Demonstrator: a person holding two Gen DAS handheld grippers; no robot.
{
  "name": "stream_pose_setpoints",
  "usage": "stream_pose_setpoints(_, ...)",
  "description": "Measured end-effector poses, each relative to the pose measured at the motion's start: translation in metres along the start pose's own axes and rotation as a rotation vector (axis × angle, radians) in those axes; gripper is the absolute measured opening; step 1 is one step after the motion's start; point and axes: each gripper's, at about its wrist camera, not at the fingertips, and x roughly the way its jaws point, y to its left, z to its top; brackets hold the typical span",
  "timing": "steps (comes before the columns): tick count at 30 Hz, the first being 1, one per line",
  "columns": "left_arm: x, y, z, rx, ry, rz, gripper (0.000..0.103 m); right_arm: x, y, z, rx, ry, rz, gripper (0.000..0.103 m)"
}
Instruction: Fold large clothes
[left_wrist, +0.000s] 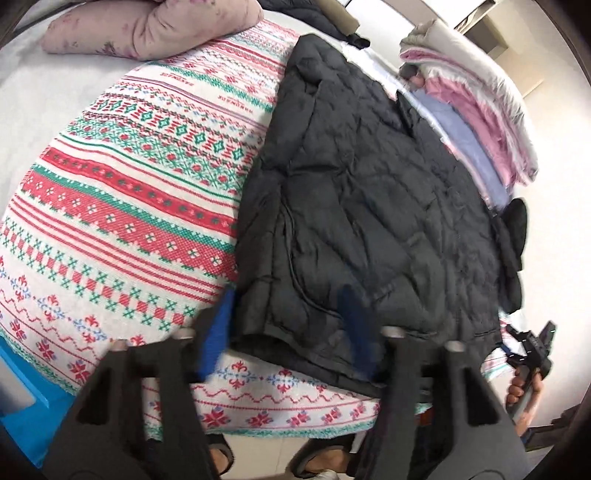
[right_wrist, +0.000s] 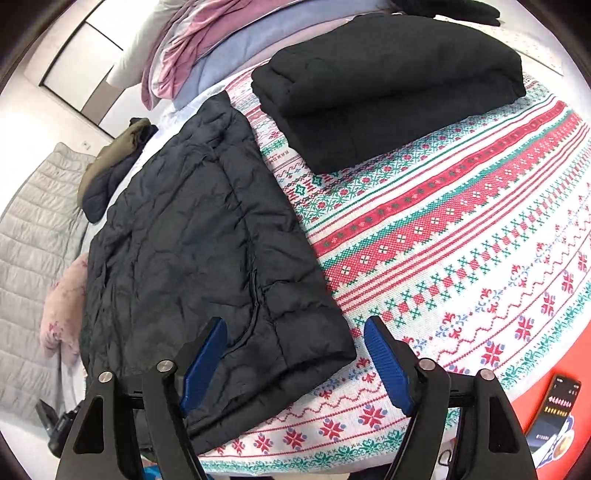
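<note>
A red, green and white patterned blanket (right_wrist: 461, 236) covers the bed, and on it, lying flat and lengthwise, is a dark quilted puffer jacket (right_wrist: 192, 236), its bottom hem at the near edge of the bed, toward six o'clock in both wrist views. In the right wrist view the jacket fills the left half of the blanket, running from seven o'clock up toward eleven. Beyond it, at about one o'clock, sits a black garment already folded into a thick block (right_wrist: 388, 99). A heap of pink, lilac and white bedding (right_wrist: 192, 62) is piled at the far side, at eleven o'clock, with an olive and dark bundle of clothing (right_wrist: 110, 166) near the jacket's far left shoulder. A pale pink floral pillow (left_wrist: 155, 29) lies at eleven o'clock in the left wrist view. A phone (right_wrist: 557, 402) with a lit screen rests at four o'clock on the bed's near corner.

The left gripper (left_wrist: 284, 332) is over the jacket's hem corner, its blue fingers (left_wrist: 218, 332) partly apart; motion blur hides whether they press the cloth. The right gripper (right_wrist: 295, 365) hangs over the opposite hem corner with its fingers (right_wrist: 388, 365) set wide apart, the fabric between them but untouched. At four o'clock in the left wrist view, a person's hand (left_wrist: 524, 384) grips the right gripper's handle.
</note>
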Motion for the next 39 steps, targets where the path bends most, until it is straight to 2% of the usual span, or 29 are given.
stream_pose_setpoints(1,0.005,-0.002,0.000,0.006,0.004,0.021,0.032,0.003,0.002,-0.002,-0.010,0.013,-0.003,0.067)
stream_pose_setpoints(2,0.009,-0.003,0.000,0.003,0.009,0.027,0.020,0.008,0.003,-0.003,-0.018,0.030,-0.009,0.058)
stream_pose_setpoints(3,0.010,-0.002,0.000,-0.007,0.007,0.028,0.015,0.012,0.005,-0.004,-0.023,0.042,-0.017,0.043)
stream_pose_setpoints(4,0.010,-0.002,-0.001,-0.020,-0.002,0.033,0.014,0.016,0.007,-0.005,-0.034,0.057,-0.026,0.034)
stream_pose_setpoints(5,0.008,-0.003,0.000,-0.023,-0.010,0.042,0.011,0.019,0.009,-0.007,-0.048,0.067,-0.020,0.018)
stream_pose_setpoints(6,0.003,-0.004,0.001,-0.021,-0.026,0.053,0.010,0.019,0.010,-0.009,-0.055,0.065,-0.008,0.012)
stream_pose_setpoints(8,-0.009,-0.003,0.006,-0.012,-0.081,0.077,0.009,0.014,0.015,-0.014,-0.076,0.052,0.008,0.009)
stream_pose_setpoints(11,-0.030,0.004,0.014,-0.007,-0.175,0.128,0.009,0.002,0.022,-0.027,-0.093,0.047,0.100,0.007)
stream_pose_setpoints(13,-0.032,0.010,0.018,-0.016,-0.186,0.160,0.009,-0.005,0.029,-0.043,-0.124,0.055,0.160,0.007)
stream_pose_setpoints(15,-0.024,0.012,0.016,-0.013,-0.145,0.172,0.009,-0.005,0.034,-0.054,-0.156,0.051,0.133,0.007)
stream_pose_setpoints(17,-0.009,0.009,0.010,0.005,-0.090,0.187,0.009,-0.004,0.032,-0.058,-0.168,0.037,0.068,0.007)
stream_pose_setpoints(21,-0.001,-0.001,0.002,0.083,-0.079,0.240,0.010,-0.003,0.025,-0.055,-0.146,0.033,0.046,0.011)
stream_pose_setpoints(23,-0.003,0.000,0.002,0.081,-0.084,0.231,0.012,-0.007,0.027,-0.057,-0.163,0.014,0.031,0.015)
stream_pose_setpoints(27,-0.003,0.009,0.003,0.038,-0.059,0.182,0.029,-0.004,0.024,-0.060,-0.152,0.054,0.058,0.032)
stream_pose_setpoints(30,-0.003,0.014,0.001,0.019,-0.052,0.169,0.031,0.002,0.017,-0.064,-0.089,0.086,0.063,0.039)
stream_pose_setpoints(35,-0.001,0.016,-0.003,0.013,-0.045,0.148,0.031,0.002,0.005,-0.065,-0.017,0.079,0.090,0.041)
stream_pose_setpoints(37,0.001,0.013,-0.002,0.019,-0.050,0.146,0.022,0.003,0.006,-0.066,-0.012,0.072,0.121,0.036)
stream_pose_setpoints(38,0.000,0.012,-0.002,0.024,-0.057,0.154,0.012,0.002,0.006,-0.065,-0.016,0.065,0.129,0.012)
stream_pose_setpoints(39,-0.003,0.010,-0.003,0.030,-0.071,0.167,0.010,0.000,0.008,-0.065,-0.027,0.053,0.131,0.008)
